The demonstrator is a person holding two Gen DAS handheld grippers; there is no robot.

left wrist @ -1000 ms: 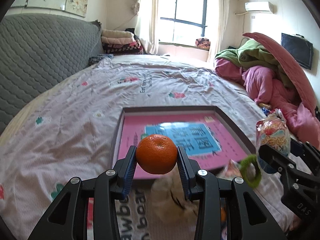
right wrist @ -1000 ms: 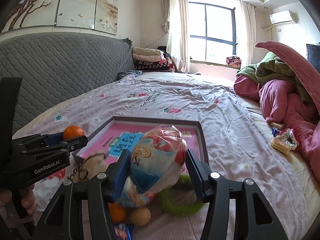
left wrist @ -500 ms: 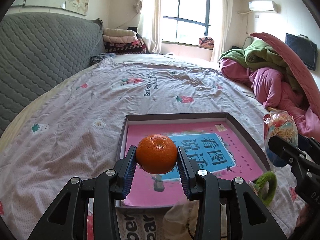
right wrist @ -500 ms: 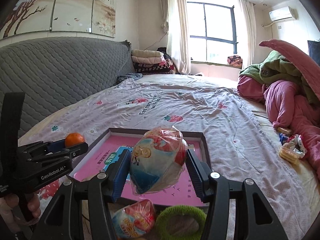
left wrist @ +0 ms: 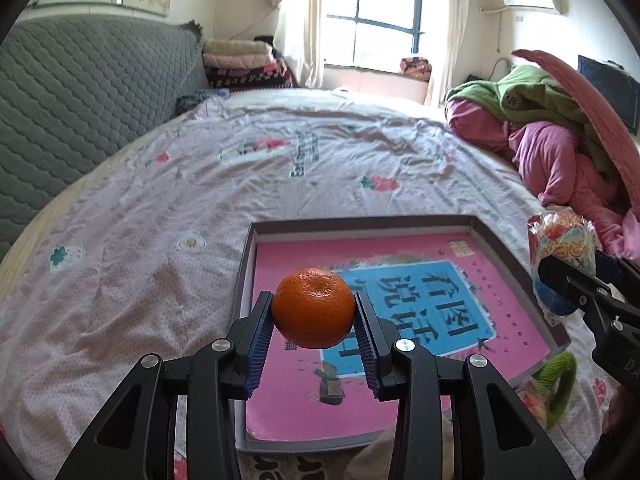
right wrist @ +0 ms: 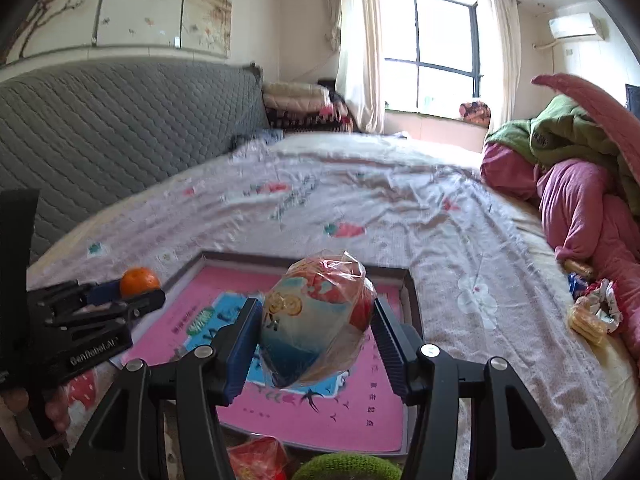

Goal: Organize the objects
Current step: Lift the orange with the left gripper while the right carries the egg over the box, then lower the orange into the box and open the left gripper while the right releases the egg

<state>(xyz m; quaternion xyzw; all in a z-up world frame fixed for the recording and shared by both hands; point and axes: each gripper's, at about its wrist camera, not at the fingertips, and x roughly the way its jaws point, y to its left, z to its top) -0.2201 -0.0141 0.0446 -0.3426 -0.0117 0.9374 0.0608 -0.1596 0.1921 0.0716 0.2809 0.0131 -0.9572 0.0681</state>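
So both claws are loaded and hanging over the box, looks like the carry-and-drop part of tidying up. The left gripper [left wrist: 314, 314] is clamped on a mandarin orange [left wrist: 313, 307], blue ribbed pads pressing it from both sides, and it's held in the air over the near-left part of the shallow grey tray box [left wrist: 484, 227] sitting on the bed. The right gripper [right wrist: 316, 328] is squeezed around a crinkly snack bag [right wrist: 318, 320], also in the air, roughly over the middle of the same box; from the left camera that bag shows up at about 3 o'clock. My guess for the next move: lower each one until it's just above the pink book [left wrist: 288, 392] lying inside the box, then let go gently, because the orange will probably roll on that slick cover and the bag is soft and squishy. A green ring [left wrist: 558, 384] and another red wrapped snack [right wrist: 260, 456] sit on the bedsheet [left wrist: 140, 280] near the box's front edge, around 5 to 6 o'clock, so probably more trips to come. Writing-wise: the book cover has big Chinese characters on a blue panel that I can't read confidently, the left tool's body says "GenRobot.AI", and the sheet has printed text too blurry to make out.
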